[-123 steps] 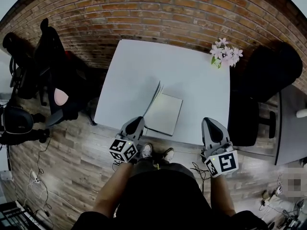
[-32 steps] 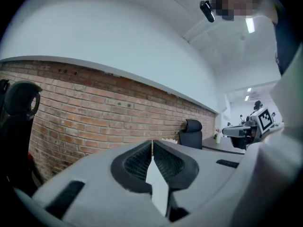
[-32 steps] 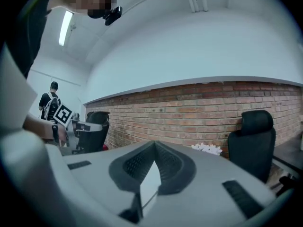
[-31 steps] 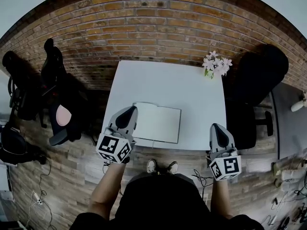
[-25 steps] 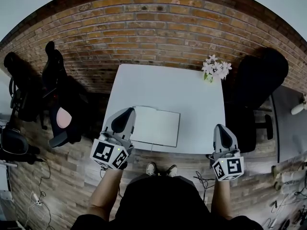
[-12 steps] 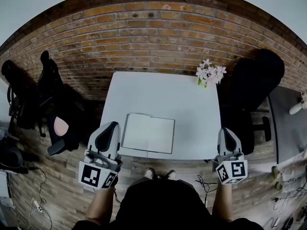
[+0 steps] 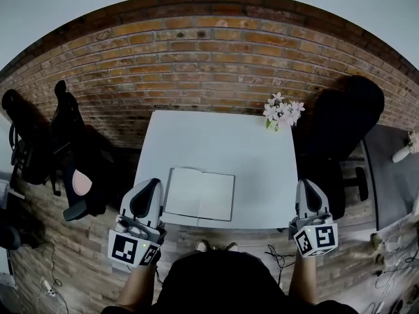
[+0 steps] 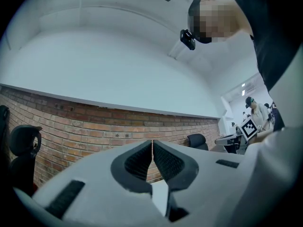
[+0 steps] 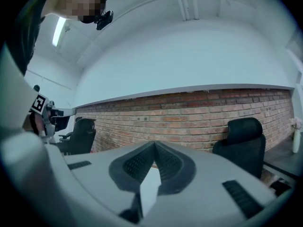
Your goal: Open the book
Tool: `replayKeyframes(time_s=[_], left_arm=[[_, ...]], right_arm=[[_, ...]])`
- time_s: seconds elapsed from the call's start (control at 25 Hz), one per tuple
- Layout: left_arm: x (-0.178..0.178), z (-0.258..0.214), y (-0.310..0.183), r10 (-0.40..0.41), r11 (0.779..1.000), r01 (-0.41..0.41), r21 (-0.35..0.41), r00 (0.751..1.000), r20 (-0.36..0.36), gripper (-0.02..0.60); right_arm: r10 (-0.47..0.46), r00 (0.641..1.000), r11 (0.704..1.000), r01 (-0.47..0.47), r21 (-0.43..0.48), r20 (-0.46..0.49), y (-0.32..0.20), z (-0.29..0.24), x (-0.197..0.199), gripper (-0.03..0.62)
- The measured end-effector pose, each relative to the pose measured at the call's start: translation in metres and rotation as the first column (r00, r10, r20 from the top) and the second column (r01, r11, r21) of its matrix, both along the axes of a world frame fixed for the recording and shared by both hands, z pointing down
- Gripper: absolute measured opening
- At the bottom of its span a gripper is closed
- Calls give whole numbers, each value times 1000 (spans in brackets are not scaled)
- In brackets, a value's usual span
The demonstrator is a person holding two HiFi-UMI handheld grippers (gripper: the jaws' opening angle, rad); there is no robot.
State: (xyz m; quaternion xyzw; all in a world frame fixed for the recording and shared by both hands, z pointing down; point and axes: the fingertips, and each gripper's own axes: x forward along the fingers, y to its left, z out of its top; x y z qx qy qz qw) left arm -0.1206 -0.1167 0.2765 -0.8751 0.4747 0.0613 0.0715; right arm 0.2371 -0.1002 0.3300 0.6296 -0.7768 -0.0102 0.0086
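both claws have pulled back off the book [image 7: 198, 193], which now lies open and flat on the tabletop [image 7: 262, 142]. left claw [image 7: 150, 185] sits just left of the book, right claw [image 7: 308, 185] well to its right. both are closed and empty, held about level. open step looks done, so hands are parked clear.

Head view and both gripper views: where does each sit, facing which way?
Head view: on the person's head, steeply down onto white rectangular table and open white-paged book; forearms and left gripper, right gripper show.
Left gripper view: on that gripper, facing the red brick wall; its shut jaws show.
Right gripper view: likewise, plus black office chair.
All three share the wall.
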Motion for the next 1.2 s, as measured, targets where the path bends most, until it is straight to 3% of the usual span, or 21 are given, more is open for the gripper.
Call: replayKeyframes(time_s=[0.32, 1.2], left_arm=[[-6, 10, -3, -16, 1000, 15, -8, 1000, -13, 31], [1, 13, -10, 9, 1000, -9, -8, 1000, 4, 31]], right_arm=[[51, 997, 998, -48, 46, -56, 2, -8, 1, 14], [28, 999, 998, -25, 57, -44, -5, -15, -12, 14]])
